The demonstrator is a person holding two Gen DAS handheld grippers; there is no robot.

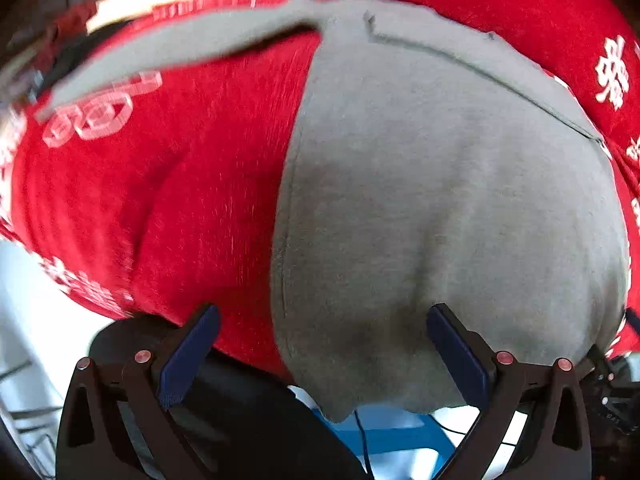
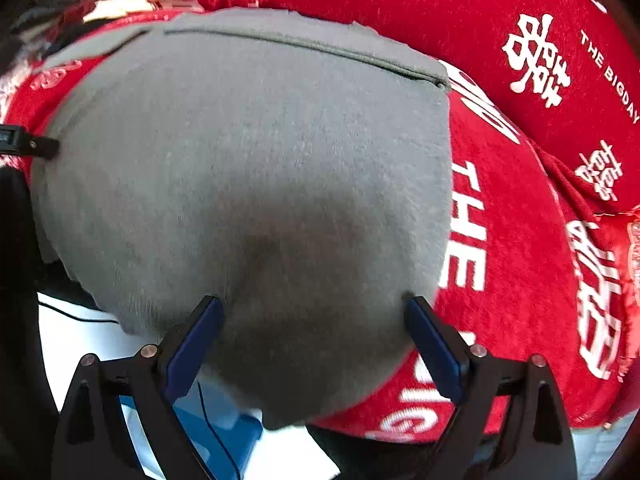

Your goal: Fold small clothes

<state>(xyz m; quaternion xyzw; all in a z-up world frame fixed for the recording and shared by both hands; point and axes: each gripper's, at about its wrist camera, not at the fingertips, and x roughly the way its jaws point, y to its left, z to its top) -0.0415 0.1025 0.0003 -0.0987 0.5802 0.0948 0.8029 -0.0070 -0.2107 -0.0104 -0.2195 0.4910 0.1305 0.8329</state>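
Grey garment (image 1: 440,184), soft knit, plain, lies flat on red cloth. Stitched hem band runs along far edge, well beyond jaws. Long strip or sleeve stretches from far corner off to left in left wrist view. Near edge rounded, hangs over surface edge just below jaws. Same garment (image 2: 248,184) fills space between and ahead of right jaws; slight dimple near middle.
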